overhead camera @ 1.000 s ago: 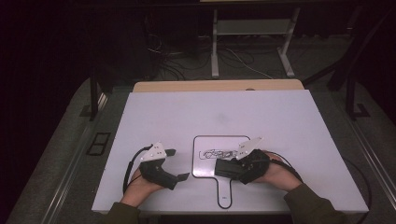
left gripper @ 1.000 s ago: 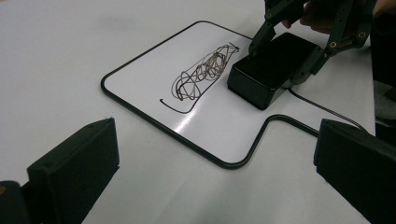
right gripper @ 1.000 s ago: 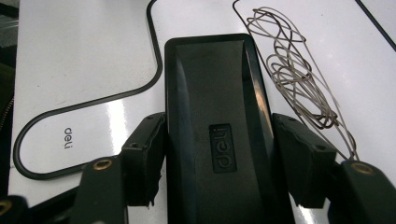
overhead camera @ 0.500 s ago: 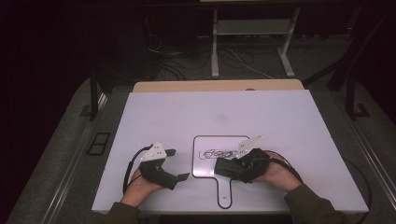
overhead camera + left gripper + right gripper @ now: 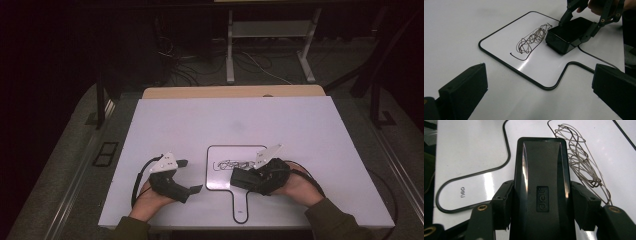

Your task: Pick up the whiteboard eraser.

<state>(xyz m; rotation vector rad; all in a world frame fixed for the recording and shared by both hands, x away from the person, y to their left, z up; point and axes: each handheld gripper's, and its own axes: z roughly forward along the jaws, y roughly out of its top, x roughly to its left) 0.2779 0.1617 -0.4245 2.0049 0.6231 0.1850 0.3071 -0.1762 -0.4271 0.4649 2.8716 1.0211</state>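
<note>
A small white board (image 5: 220, 179) with a black rim and a handle lies near the table's front edge, with a dark scribble (image 5: 231, 164) on it. My right gripper (image 5: 246, 179) is shut on a black eraser block (image 5: 240, 176) that rests on the board just beside the scribble. In the right gripper view the eraser (image 5: 541, 182) sits between both jaws, with the scribble (image 5: 579, 157) to its right. My left gripper (image 5: 190, 175) rests on the table left of the board, open and holding nothing. In the left gripper view, the scribble (image 5: 531, 40) and the eraser (image 5: 569, 33) lie ahead.
The white table top (image 5: 230, 120) stretches far behind the board. A wooden strip (image 5: 235, 92) runs along its back edge. Beyond it are metal stand legs (image 5: 230, 55) and cables on a dark floor. The board's handle (image 5: 461, 192) points toward the person.
</note>
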